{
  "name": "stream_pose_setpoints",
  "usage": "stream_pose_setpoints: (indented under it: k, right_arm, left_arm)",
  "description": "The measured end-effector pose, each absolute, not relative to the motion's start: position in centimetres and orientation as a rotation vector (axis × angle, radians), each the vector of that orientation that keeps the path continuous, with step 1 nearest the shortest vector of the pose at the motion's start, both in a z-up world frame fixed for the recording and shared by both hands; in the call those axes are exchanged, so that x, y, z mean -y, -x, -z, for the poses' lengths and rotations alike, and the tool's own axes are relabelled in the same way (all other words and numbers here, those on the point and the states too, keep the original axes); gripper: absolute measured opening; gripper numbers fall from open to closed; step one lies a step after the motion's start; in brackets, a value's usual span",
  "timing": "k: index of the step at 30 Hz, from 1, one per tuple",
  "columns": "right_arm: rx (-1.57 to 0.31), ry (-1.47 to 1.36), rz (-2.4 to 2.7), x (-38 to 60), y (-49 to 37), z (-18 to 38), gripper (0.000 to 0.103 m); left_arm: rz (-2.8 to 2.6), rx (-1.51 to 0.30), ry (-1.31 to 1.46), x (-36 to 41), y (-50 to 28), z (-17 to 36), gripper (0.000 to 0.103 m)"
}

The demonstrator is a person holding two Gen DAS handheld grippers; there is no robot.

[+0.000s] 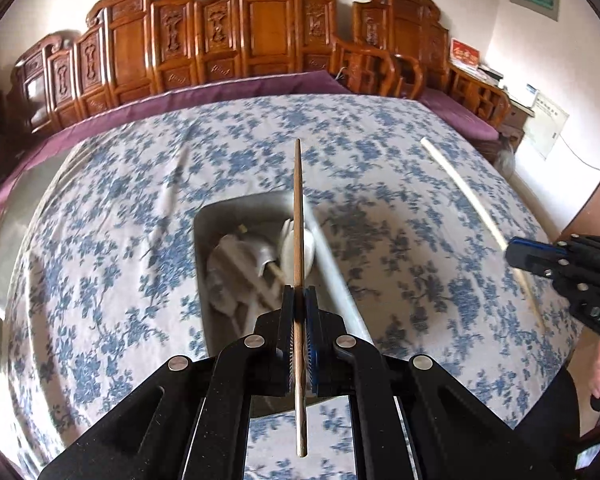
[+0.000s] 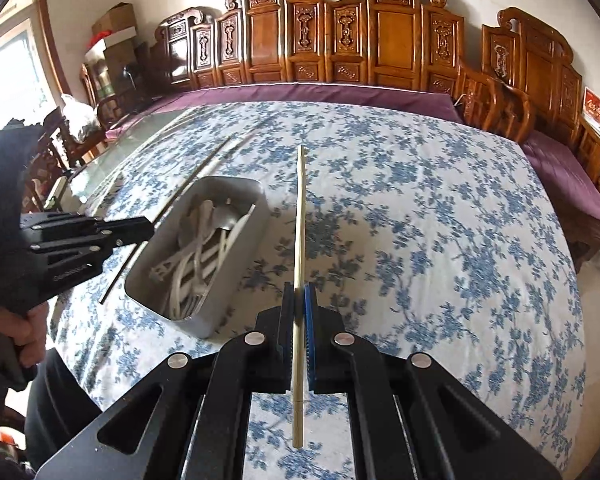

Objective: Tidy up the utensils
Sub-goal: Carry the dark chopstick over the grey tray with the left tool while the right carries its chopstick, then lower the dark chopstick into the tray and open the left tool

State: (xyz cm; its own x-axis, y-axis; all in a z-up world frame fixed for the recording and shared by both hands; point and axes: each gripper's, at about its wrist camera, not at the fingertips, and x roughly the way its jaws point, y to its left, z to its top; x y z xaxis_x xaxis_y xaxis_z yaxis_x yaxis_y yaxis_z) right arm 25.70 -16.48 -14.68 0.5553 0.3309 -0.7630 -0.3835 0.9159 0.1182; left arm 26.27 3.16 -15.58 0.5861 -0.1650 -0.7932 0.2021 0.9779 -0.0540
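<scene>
clearly the carrying step is in hand: each gripper is clamped on one chopstick, both raised above the table. the left gripper (image 1: pixel 299 292) pinches a dark wooden chopstick (image 1: pixel 298 208) that runs up the centre of its frame, right over the grey metal tray (image 1: pixel 201 240). the right gripper (image 2: pixel 299 290) pinches a pale bamboo chopstick (image 2: pixel 299 216), with the tray to the left of centre in its view. spoons and white utensils (image 2: pixel 204 240) already lie crossed in the tray. next, i judge, each stick must be lowered lengthwise into the tray and let go; the piled utensils leave little room, and the two grippers could crowd each other. around it, floral tablecloth (image 2: pixel 440 220), more chopsticks (image 2: pixel 204 168) lying on it at the upper left, carved wooden bench (image 1: pixel 260 32) behind.
</scene>
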Motion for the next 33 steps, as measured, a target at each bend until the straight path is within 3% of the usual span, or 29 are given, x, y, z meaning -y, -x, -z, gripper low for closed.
stream_pose_setpoints:
  k: [14, 33]
  right_arm:
    - [-0.899, 0.084, -0.467, 13.5, -26.4, 14.9, 0.006]
    - [-0.934, 0.082, -0.490, 12.6, -27.6, 16.5, 0.006]
  left_arm:
    - [0.168, -1.021, -0.014, -5.9, -29.5, 19.8, 0.005]
    - [0.197, -1.041, 0.008, -5.1, -30.5, 20.7, 0.005]
